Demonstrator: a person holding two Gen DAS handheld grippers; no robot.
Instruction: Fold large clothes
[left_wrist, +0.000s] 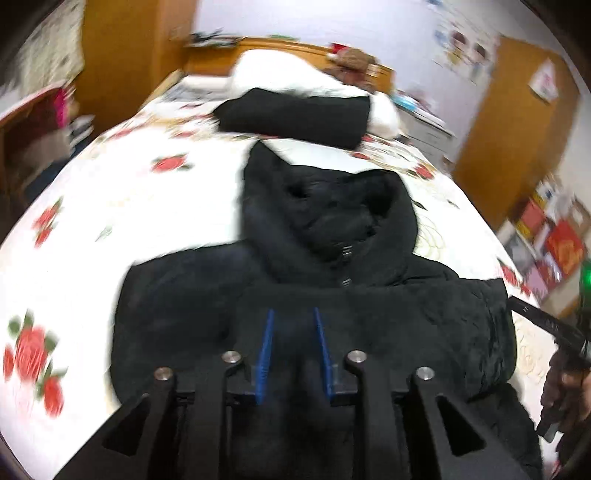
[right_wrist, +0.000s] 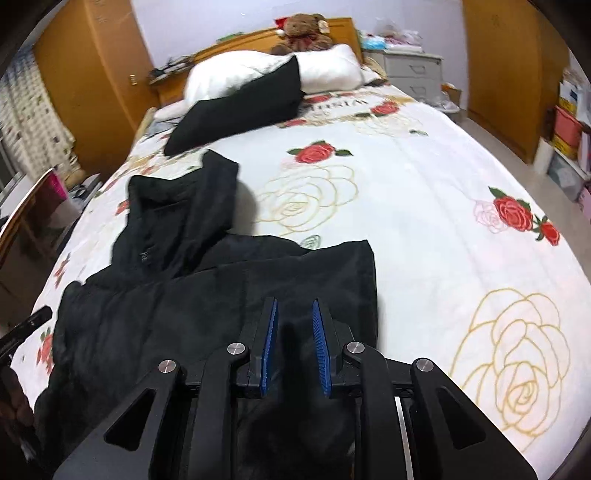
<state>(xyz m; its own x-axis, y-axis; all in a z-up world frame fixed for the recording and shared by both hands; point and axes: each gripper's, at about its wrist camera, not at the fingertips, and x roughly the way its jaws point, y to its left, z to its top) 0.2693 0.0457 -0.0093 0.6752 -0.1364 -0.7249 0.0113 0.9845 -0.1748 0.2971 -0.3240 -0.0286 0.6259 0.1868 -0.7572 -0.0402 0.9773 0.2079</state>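
A black hooded padded jacket (left_wrist: 332, 295) lies on the bed with its hood (left_wrist: 325, 214) toward the headboard. It also shows in the right wrist view (right_wrist: 192, 295). My left gripper (left_wrist: 293, 317) is over the jacket's lower middle, jaws narrowly parted with black fabric between the blue pads (left_wrist: 266, 347). My right gripper (right_wrist: 294, 310) is at the jacket's right side, jaws narrowly parted with black fabric between its pads (right_wrist: 320, 343). The right gripper also shows at the right edge of the left wrist view (left_wrist: 546, 321).
The bed has a white rose-print cover (right_wrist: 424, 221). A folded black garment (right_wrist: 240, 107) lies near white pillows (right_wrist: 325, 66) and a teddy bear (right_wrist: 304, 31). A nightstand (right_wrist: 413, 72) and shelves (right_wrist: 569, 140) stand to the right, a desk (right_wrist: 26, 229) to the left.
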